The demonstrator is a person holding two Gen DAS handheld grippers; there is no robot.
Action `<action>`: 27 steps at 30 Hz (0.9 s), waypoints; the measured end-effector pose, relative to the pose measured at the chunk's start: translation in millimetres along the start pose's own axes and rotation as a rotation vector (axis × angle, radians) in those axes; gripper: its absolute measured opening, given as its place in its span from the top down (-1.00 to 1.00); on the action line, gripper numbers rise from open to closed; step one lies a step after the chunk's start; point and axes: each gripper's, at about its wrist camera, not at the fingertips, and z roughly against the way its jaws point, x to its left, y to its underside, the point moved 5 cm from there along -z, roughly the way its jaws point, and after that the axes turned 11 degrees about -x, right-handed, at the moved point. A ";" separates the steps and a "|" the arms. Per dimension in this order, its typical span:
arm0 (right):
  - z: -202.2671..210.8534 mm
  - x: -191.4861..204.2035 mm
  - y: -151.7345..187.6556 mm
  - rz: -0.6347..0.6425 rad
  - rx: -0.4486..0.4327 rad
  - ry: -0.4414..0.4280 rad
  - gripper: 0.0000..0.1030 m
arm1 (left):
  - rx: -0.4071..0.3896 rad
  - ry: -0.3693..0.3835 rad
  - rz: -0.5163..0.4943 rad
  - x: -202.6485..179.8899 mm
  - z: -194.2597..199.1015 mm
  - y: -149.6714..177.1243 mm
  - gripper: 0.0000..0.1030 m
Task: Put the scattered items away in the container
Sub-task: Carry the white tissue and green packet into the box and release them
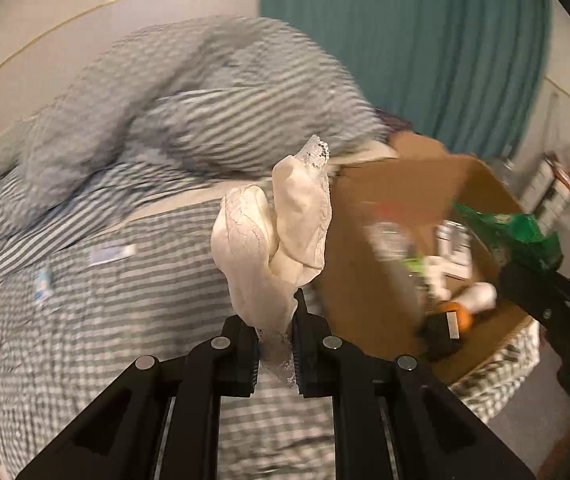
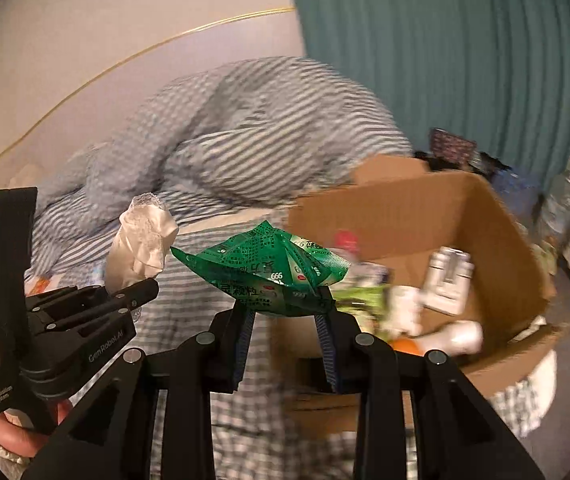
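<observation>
I am at a bed [image 1: 133, 344] with a checked sheet, a heap of striped bedding [image 1: 189, 120] behind it, and a teal curtain [image 2: 445, 64] on the far wall. A brown cardboard box [image 2: 413, 216] sits open on the bed, right of the bedding.

My left claw [image 1: 275, 344] is squeezed tight on a cream lacy cloth [image 1: 273, 240]. The cloth sticks up out of the claw, just left of the box, over the sheet. My right claw [image 2: 285, 312] is pinched on a green sachet pack [image 2: 269, 272], up in the air near the front left side of the box and not over the hole yet.

I think the step now is to carry both things over the box and let go. To do it well, I should bring each claw right over the open top before I loosen it. The cloth is floppy, so I should go low, or an end may hang over the box wall. The pack is light and could flutter out.

The right view shows a white bottle [image 2: 451, 272] and other small things in the box more clearly. It also shows my hand [image 2: 17, 432] on the left tool. The left view shows small packets [image 1: 111, 254] on the sheet, well left of the box, that need picking up next. Both views are a bit blurry.
</observation>
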 end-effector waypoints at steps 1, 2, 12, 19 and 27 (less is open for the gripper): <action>0.5 -14.4 0.6 -0.010 0.001 0.023 0.42 | -0.001 0.022 -0.019 -16.9 -5.5 -3.7 0.75; 0.5 -26.4 0.8 -0.018 0.002 0.043 0.42 | 0.001 0.042 -0.033 -30.2 -8.8 -6.2 0.75; -31.6 -118.6 14.0 -0.105 0.073 0.188 0.41 | 0.054 0.107 -0.175 -116.6 -49.2 -9.3 0.64; -41.5 -139.5 18.3 -0.141 0.059 0.279 -0.68 | 0.012 -0.001 -0.246 -115.7 -60.1 -6.3 -0.84; -37.9 -131.8 17.9 -0.152 0.062 0.268 -0.68 | 0.011 -0.024 -0.165 -79.0 -48.8 -5.4 -0.84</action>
